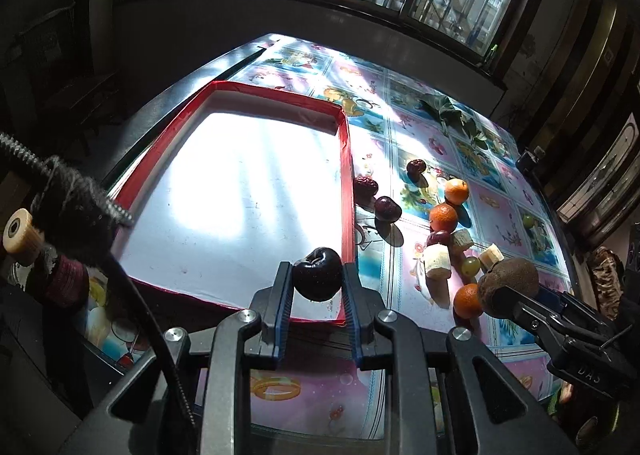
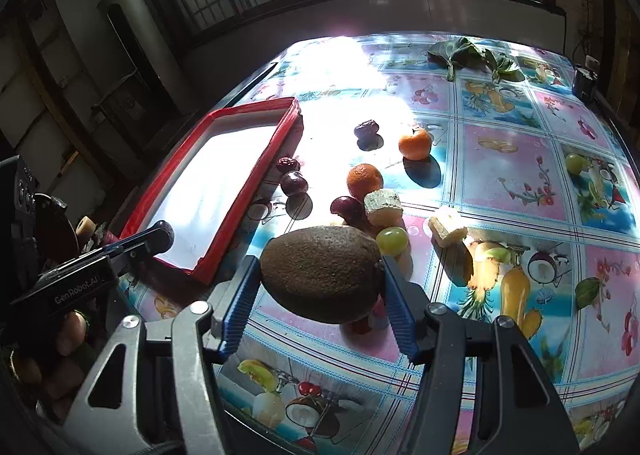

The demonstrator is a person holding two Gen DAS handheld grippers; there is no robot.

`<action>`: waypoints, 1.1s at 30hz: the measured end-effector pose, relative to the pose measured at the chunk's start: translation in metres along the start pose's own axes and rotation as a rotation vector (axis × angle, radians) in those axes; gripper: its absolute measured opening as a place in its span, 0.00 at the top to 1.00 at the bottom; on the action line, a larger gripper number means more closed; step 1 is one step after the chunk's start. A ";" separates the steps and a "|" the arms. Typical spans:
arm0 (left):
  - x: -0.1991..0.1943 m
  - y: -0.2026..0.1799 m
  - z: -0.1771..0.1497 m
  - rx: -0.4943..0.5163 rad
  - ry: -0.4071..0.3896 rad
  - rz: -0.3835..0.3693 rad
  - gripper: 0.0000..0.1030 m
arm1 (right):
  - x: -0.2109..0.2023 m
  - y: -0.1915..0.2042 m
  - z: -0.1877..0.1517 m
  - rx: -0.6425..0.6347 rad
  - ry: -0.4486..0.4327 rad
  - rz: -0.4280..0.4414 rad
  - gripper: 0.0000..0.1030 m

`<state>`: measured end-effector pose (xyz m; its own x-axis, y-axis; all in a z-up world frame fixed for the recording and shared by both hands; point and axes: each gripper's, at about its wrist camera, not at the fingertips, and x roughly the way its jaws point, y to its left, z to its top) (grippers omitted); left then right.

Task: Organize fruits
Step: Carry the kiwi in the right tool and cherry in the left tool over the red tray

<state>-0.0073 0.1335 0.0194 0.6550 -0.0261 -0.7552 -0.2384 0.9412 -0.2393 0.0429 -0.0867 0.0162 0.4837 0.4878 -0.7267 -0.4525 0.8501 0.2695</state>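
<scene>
Mid-carry w/ both loads: left gripper (image 1: 318, 275) pinching dark glossy round cherry (image 1: 319, 273) over near edge of red-rimmed white tray (image 1: 347, 159), right gripper (image 2: 320, 267) clamping brown fuzzy oval kiwi (image 2: 322, 273) above tablecloth, tray at 10 o'clock; next, likely lower inside rim, release.

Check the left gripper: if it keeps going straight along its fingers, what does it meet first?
Probably the white floor of the red tray. The left gripper, shut on a dark plum, points down over the tray's near corner; depth is unclear.

Glossy cherry (image 1: 318, 275) — rough, matt kiwi (image 2: 322, 275).
</scene>
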 end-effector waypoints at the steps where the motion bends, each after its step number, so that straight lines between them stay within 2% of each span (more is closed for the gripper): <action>1: 0.001 0.007 0.003 -0.012 -0.002 0.012 0.78 | 0.003 0.007 0.001 -0.017 0.003 0.011 0.40; 11: 0.019 0.064 0.033 -0.129 0.011 0.090 0.78 | 0.051 0.091 0.017 -0.186 0.066 0.169 0.40; 16: 0.029 0.072 0.040 -0.129 0.023 0.127 0.77 | 0.086 0.119 0.028 -0.245 0.116 0.183 0.40; 25: 0.062 0.091 0.037 -0.164 0.139 0.167 0.77 | 0.132 0.133 0.027 -0.273 0.227 0.160 0.40; 29: 0.062 0.087 0.036 -0.138 0.137 0.186 0.76 | 0.138 0.129 0.025 -0.264 0.246 0.164 0.39; 33: 0.059 0.088 0.036 -0.144 0.138 0.183 0.75 | 0.134 0.130 0.025 -0.275 0.240 0.147 0.28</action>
<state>0.0360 0.2264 -0.0242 0.4902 0.0850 -0.8675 -0.4501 0.8769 -0.1684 0.0681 0.0942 -0.0303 0.2248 0.5126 -0.8287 -0.7037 0.6737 0.2259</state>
